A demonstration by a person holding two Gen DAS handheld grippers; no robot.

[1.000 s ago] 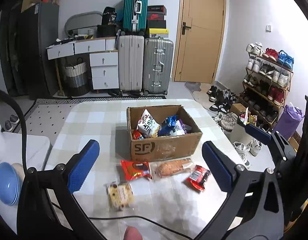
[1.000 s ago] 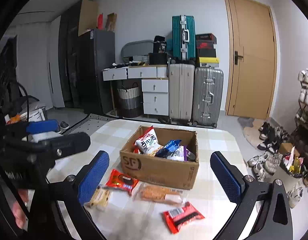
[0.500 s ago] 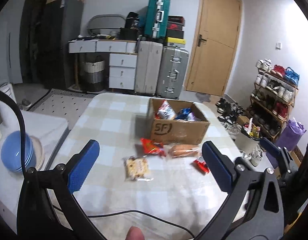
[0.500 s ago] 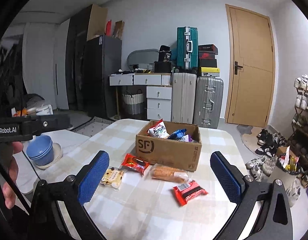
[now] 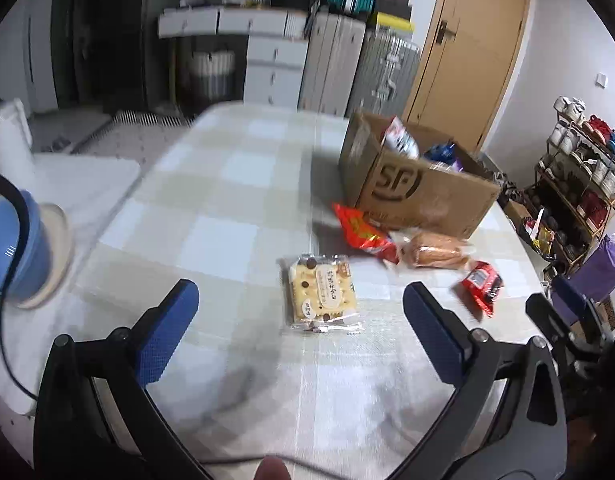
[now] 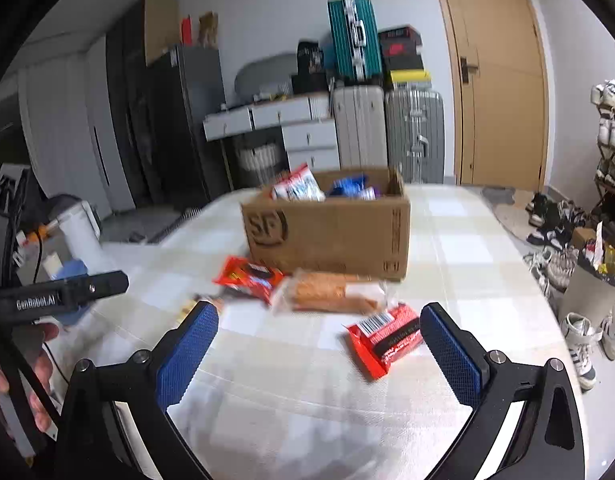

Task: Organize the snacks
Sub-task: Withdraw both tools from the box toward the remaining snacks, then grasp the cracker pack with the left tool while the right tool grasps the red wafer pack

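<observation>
The left hand-held gripper [image 5: 299, 312] was released, the biscuit packet [image 5: 320, 293] just ahead; it should probably descend centred and pinch the packet's edges, the right hand-held gripper [image 6: 317, 334] released too

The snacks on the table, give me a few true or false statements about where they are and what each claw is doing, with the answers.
1. The cardboard box already holds some snack packets. True.
2. The left claw is shut on the cookie packet. False: it is open, and the packet lies flat on the table between its fingers' line of sight.
3. The red packet with the barcode lies outside the box. True.
4. The right claw holds the bread packet. False: it is open and empty.
5. The box lies tipped on its side. False: it stands upright, open at the top.
</observation>
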